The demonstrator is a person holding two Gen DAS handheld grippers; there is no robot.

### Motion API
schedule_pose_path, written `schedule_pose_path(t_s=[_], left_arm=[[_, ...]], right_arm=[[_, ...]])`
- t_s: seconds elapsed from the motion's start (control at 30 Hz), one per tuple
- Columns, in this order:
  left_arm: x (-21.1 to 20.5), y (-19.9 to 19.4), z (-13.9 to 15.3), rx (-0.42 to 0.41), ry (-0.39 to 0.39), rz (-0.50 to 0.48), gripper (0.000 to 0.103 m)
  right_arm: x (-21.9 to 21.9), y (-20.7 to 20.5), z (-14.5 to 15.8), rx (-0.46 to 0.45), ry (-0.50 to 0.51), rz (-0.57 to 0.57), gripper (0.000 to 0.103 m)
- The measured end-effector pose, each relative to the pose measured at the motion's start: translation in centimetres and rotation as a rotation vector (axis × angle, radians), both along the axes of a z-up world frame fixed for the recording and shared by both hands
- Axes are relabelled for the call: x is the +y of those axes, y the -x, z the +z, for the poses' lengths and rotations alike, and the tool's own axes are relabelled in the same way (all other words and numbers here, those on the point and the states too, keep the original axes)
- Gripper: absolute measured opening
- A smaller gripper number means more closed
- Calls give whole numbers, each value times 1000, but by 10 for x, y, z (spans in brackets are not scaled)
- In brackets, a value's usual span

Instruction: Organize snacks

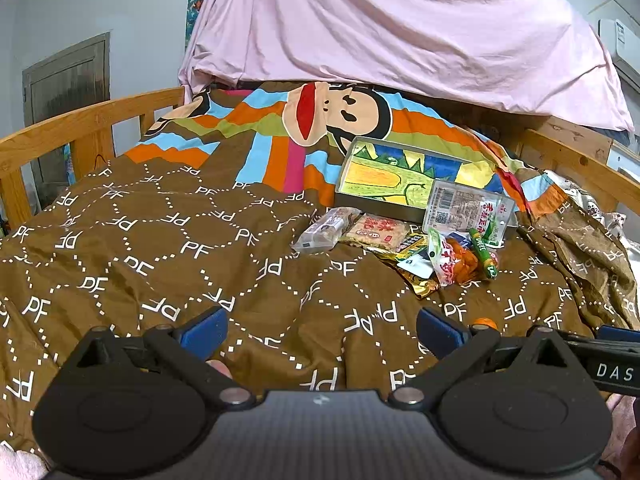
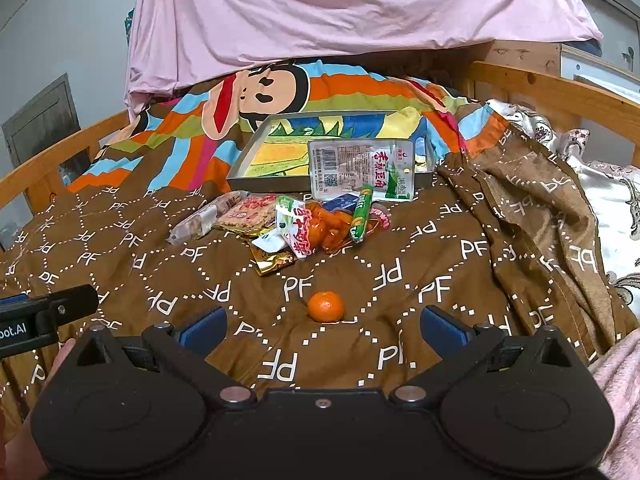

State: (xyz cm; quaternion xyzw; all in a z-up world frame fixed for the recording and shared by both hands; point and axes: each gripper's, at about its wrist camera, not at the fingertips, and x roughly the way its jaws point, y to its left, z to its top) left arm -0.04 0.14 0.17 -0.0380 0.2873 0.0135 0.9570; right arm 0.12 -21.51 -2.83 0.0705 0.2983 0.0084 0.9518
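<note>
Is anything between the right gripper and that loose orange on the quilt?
Nothing visible. The orange sits alone on the brown quilt, just ahead of the open right gripper. The snack pile lies farther back, before the tray.

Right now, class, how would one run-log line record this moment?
left gripper open, empty | right gripper open, empty | tangerine loose on quilt | snack pile beside tray

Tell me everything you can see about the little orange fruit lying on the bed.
The orange fruit is small, round and whole, with bright, slightly dimpled peel, like a mandarin. It lies alone on the brown bedspread, apart from the snack pile and the tray behind it. It sits just ahead of the right gripper, whose jaws stand open; nothing touches it but the cloth.
</note>
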Motion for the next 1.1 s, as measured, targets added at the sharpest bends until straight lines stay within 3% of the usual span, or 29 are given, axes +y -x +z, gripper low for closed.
schedule_pose_path(t_s=[0.47,0.77,1.1], left_arm=[[-5,-1,-4,11,-6,3,103],[1,-9,-14,68,21,16,103],[3,-25,-16,100,39,40,103]], right_arm=[[5,-6,-6,40,7,29,102],[7,-12,-8,81,24,31,102],[-1,-23,-11,100,-4,-18,102]])
